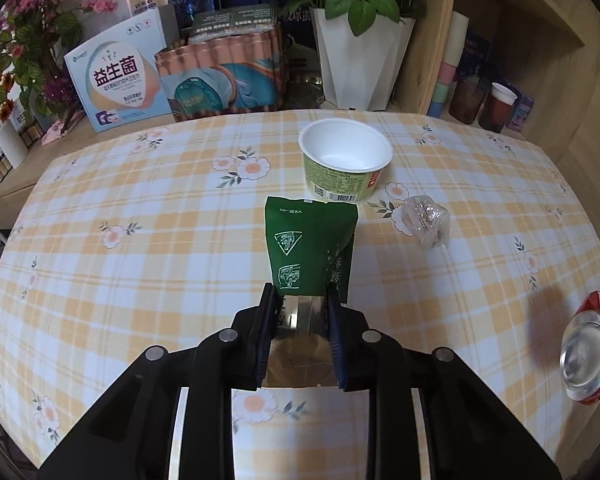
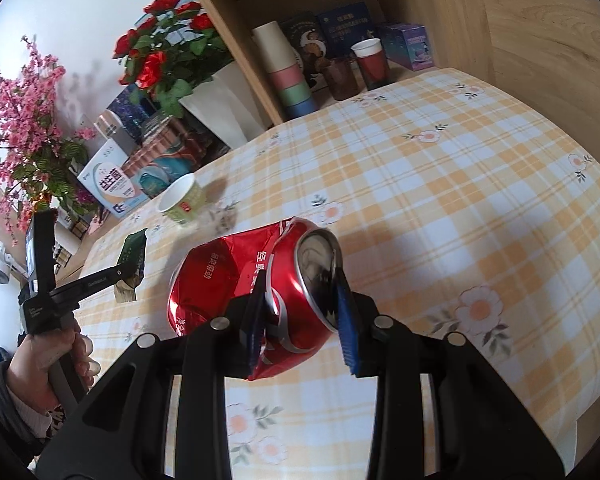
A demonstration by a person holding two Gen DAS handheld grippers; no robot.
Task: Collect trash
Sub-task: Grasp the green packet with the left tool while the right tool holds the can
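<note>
Trash is what we find in both grippers and loose on the checked tablecloth point(image 1: 148, 216). In the left wrist view we see the left gripper point(image 1: 300, 300) clenched on a green snack packet point(image 1: 310, 246): both pads press the packet's silvery open end, and the green body sticks out forward, lifted off the cloth. Beyond it stands an empty paper bowl point(image 1: 346, 160), upright, white inside with a green printed wall. Just right of the packet's tip lies a crumpled clear plastic wrap point(image 1: 424, 220). At the far right edge we catch only the bottom of a crushed red can point(image 1: 588, 356).

The right wrist view shows what that one cannot: the right gripper point(image 2: 300, 280) is grasping the can point(image 2: 252, 284) by its top end, one blue pad against the rim and the other dug into the dented side, the can raised above the cloth. From here we also see the left gripper point(image 2: 130, 274) from the side with the packet point(image 2: 134, 252) in its tip, and the person's hand point(image 2: 60, 356) around its handle, a dark sleeve below. The bowl point(image 2: 182, 200) appears farther off and tilted by the lens; the plastic wrap beside it is too blurred for us to make out.

Only the left view shows the white flower pot point(image 1: 360, 60) squarely behind the table.
</note>
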